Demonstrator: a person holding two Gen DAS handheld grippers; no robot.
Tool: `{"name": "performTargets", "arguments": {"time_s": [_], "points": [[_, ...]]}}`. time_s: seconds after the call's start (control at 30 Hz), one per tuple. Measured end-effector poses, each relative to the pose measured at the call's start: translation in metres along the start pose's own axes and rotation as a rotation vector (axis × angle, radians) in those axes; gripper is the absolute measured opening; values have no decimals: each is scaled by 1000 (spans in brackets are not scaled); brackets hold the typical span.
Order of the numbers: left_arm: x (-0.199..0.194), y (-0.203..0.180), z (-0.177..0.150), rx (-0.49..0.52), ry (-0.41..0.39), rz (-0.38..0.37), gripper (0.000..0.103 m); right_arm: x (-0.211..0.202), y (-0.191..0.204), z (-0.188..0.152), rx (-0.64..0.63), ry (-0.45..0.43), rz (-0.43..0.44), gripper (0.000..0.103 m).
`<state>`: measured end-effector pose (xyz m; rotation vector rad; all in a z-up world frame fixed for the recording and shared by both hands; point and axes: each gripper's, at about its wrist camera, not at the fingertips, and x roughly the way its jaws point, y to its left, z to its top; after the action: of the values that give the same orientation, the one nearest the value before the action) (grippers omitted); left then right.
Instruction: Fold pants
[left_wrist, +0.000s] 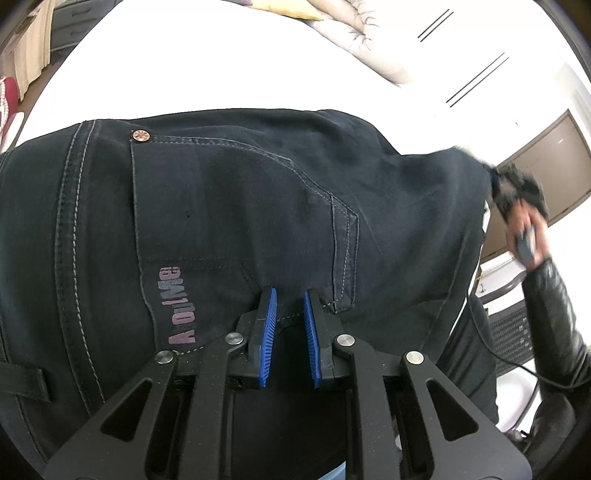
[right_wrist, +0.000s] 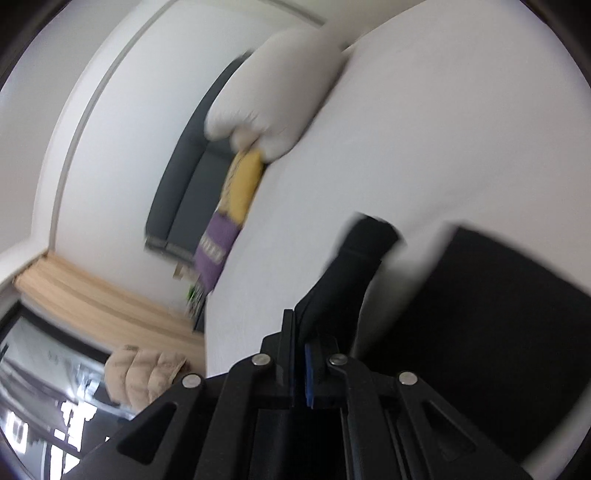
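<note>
Dark navy jeans (left_wrist: 229, 206) lie on a white bed (left_wrist: 207, 66), seat side up, with a back pocket, a copper rivet and pink lettering. My left gripper (left_wrist: 290, 299) is at the waistband edge, its blue pads slightly apart with the fabric edge between them. My right gripper (right_wrist: 300, 332) is shut on a strip of the dark pants (right_wrist: 347, 273) and holds it lifted off the bed. In the left wrist view the right gripper (left_wrist: 517, 192) shows at the far right, pulling the pants' corner up. The right wrist view is blurred by motion.
A pale quilted duvet (left_wrist: 362, 33) and a yellow pillow (right_wrist: 243, 184) lie at the bed's far side. A grey headboard (right_wrist: 184, 192), a beige curtain (right_wrist: 92, 299) and a window (right_wrist: 44, 373) are beyond. A brown door (left_wrist: 546, 162) stands at the right.
</note>
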<state>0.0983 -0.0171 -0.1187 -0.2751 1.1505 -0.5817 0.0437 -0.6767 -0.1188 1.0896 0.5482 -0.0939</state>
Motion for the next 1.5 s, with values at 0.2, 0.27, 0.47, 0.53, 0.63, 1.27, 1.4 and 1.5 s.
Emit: {"name": "performTargets", "arguments": {"time_s": [0.2, 0.27, 0.47, 0.53, 0.63, 1.27, 1.4, 1.5], "points": [[0, -3, 0, -12, 2, 9, 15, -60, -94, -30, 223, -57, -66, 7], [0, -4, 1, -18, 6, 14, 15, -61, -108, -36, 275, -57, -37, 8], [-2, -9, 3, -31, 11, 26, 15, -50, -116, -28, 338, -70, 66, 55], [0, -9, 2, -37, 13, 27, 15, -48, -118, -20, 332, -73, 62, 55], [1, -9, 2, -44, 15, 29, 15, -35, -115, -2, 310, -45, 54, 56], [3, -5, 4, -48, 19, 20, 15, -36, -139, 10, 219, -71, -63, 2], [2, -2, 3, -53, 14, 19, 15, -37, -135, 13, 235, -9, -53, 22], [0, 0, 2, -59, 8, 18, 15, -49, -127, 7, 215, -10, -51, 47]]}}
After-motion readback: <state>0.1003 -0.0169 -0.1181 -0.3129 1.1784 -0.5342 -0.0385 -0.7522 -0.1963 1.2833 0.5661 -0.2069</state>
